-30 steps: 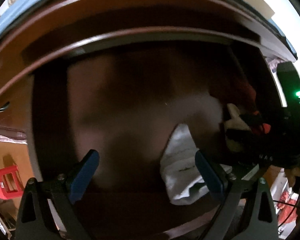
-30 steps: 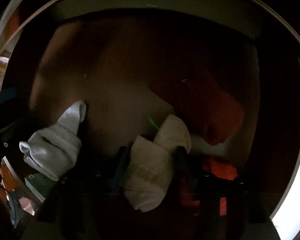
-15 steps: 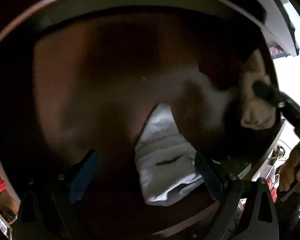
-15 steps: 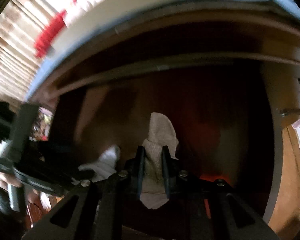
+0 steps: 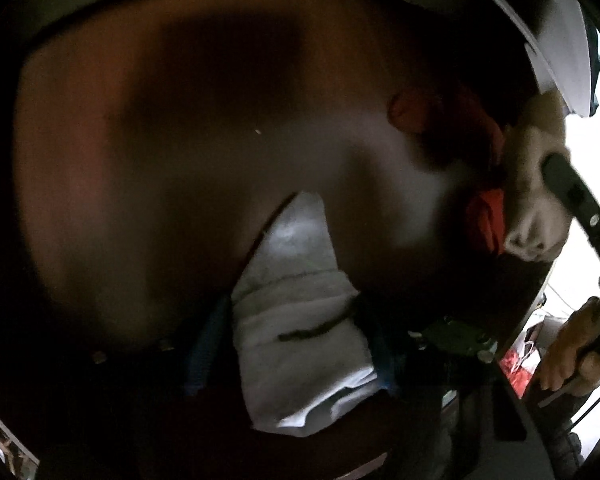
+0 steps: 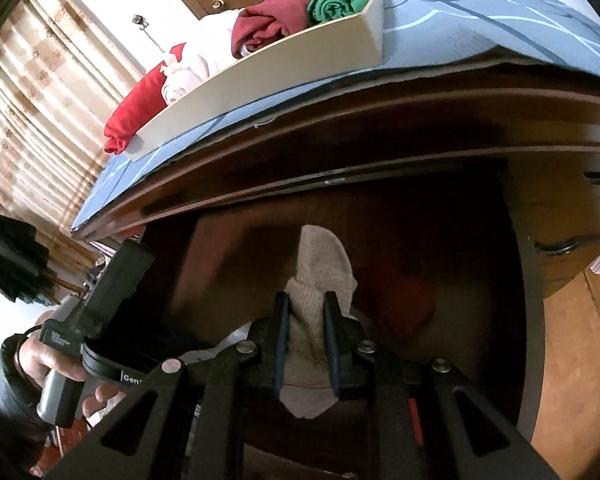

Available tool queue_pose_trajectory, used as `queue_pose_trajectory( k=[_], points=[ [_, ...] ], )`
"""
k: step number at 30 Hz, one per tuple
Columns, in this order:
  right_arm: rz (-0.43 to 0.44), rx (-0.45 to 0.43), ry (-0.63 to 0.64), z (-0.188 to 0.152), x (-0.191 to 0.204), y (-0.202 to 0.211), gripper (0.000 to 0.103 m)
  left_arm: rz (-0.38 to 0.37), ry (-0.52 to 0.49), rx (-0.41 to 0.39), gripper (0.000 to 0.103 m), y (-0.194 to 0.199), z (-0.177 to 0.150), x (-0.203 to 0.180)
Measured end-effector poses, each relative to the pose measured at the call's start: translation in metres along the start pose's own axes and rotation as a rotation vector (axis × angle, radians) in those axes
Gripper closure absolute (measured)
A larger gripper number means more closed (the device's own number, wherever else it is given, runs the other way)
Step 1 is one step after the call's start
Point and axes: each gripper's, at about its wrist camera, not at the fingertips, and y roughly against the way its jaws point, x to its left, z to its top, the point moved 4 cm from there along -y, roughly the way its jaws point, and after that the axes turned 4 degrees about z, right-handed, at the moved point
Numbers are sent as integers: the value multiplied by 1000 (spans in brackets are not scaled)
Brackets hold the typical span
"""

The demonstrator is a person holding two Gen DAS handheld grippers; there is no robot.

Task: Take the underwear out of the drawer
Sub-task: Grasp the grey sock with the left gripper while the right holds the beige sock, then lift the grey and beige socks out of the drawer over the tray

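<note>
White folded cloth (image 5: 300,332) lies lengthwise between my closing left gripper's (image 5: 296,344) pads at the drawer's (image 5: 140,160) front edge, while my right gripper (image 6: 305,344) pinches a beige piece (image 6: 320,276) above the drawer.

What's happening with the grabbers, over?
Right gripper shut on beige sock. Left gripper closing around white sock in drawer. Nothing blocking.
</note>
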Motion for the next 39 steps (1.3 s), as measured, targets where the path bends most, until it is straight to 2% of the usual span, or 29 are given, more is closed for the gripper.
queue_pose_trajectory(
  k=[1,2,3,4,5,8,10,12,15,23,28,30,32,33,39],
  points=[
    [2,2,-5,-1,-6,2,85,-4,7,-13,45,2,1,1],
    [5,4,-14,4,-11,-3,84,-5,12,-21,50,4,0,3],
    [7,5,-21,3,-12,0,84,6,5,-42,56,6,1,3],
    [9,4,-27,1,-14,-2,84,17,-7,-60,67,8,0,4],
    [8,1,-32,-1,-13,1,84,32,-15,-83,72,11,-1,4],
    [8,-21,-40,-3,-16,13,84,53,-33,-172,79,18,-10,4],
    [7,-38,-41,-3,-12,13,84,125,-54,-269,81,31,-12,3],
    [1,-55,-41,-1,-10,17,84,154,-57,-336,82,41,-16,2],
    [-8,-72,-55,-3,-10,22,84,79,-20,-388,83,54,-23,5],
    [-1,-126,-42,0,4,40,84,143,-50,-620,83,119,-58,9],
    [5,-175,6,11,22,58,84,137,-70,-758,83,169,-73,4],
    [11,-203,25,17,30,68,85,129,-83,-811,83,179,-71,-17],
    [18,-235,47,25,40,80,85,121,-87,-864,83,198,-72,-21],
    [21,-247,55,28,42,83,84,120,-87,-884,83,195,-65,-33],
    [13,-336,116,56,65,105,84,114,-97,-981,83,221,-55,-40]
  ],
)
